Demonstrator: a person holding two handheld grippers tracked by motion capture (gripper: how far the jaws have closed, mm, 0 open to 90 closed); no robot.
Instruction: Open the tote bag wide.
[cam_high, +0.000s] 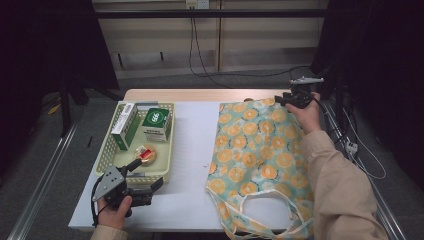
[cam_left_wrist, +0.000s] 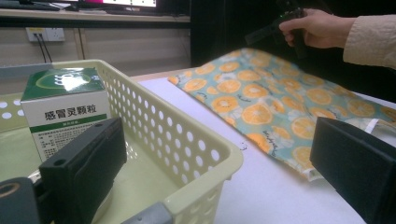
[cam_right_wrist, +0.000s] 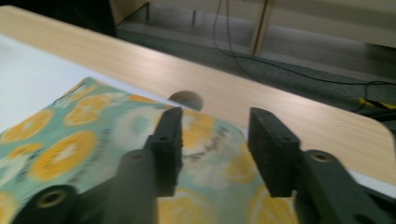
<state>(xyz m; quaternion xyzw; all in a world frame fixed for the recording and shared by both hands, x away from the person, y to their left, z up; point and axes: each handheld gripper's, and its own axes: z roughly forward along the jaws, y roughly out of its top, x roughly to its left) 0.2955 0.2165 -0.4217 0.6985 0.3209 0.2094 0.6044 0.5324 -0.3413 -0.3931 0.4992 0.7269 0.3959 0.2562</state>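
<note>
An orange-slice patterned cloth bag lies flat on the right half of the white mat, handles toward the near edge. My right gripper hovers just above its far right corner. In the right gripper view its jaws stand apart with nothing between them. My left gripper rests at the near corner of the pale yellow basket. It is wide open, with the basket's corner wall between the jaws and untouched.
The basket holds a green and white medicine box, a second upright box and a small round item. Bare wooden table with a round hole runs behind the bag. Cables trail on the floor beyond.
</note>
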